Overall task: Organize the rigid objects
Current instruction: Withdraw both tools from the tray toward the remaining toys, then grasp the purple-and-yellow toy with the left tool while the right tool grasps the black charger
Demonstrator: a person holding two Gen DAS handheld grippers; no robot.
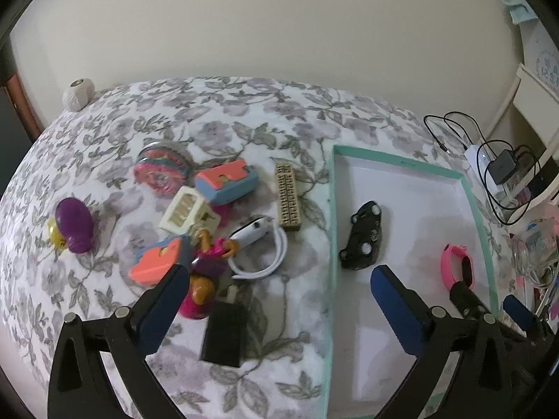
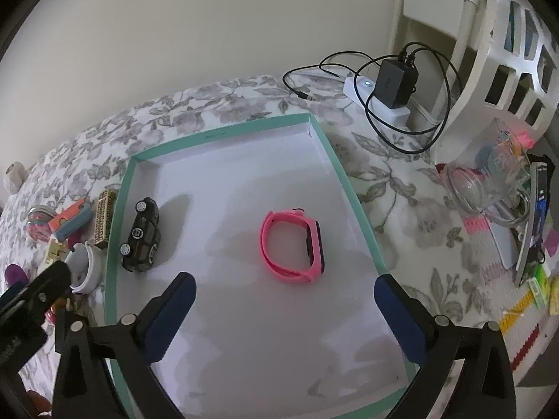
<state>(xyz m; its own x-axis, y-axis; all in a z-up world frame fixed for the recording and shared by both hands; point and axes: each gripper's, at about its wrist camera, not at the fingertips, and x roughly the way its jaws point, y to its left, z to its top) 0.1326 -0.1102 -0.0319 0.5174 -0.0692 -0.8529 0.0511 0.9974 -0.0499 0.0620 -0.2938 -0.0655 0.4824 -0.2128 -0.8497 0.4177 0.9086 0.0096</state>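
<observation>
A white tray with a teal rim (image 1: 412, 164) (image 2: 223, 132) lies on the floral bedspread. In it lie a black toy car (image 1: 363, 241) (image 2: 141, 235) and a pink watch (image 1: 457, 269) (image 2: 293, 248). Left of the tray is a pile of toys: a white watch (image 1: 258, 241), a gold block (image 1: 288, 197), two orange-blue toys (image 1: 227, 181), a cream block (image 1: 183, 211), a doll (image 1: 209, 262) and a black box (image 1: 223, 337). My left gripper (image 1: 279, 300) is open and empty over the tray's left rim. My right gripper (image 2: 284, 300) is open and empty above the tray, near the pink watch.
A purple toy (image 1: 75, 225) and a round colourful tin (image 1: 162, 169) lie further left. A white ball (image 1: 78, 94) sits at the far edge. A charger with cables (image 2: 394, 83) and a white basket (image 2: 506, 70) stand at the right, with clutter (image 2: 506, 188) beside them.
</observation>
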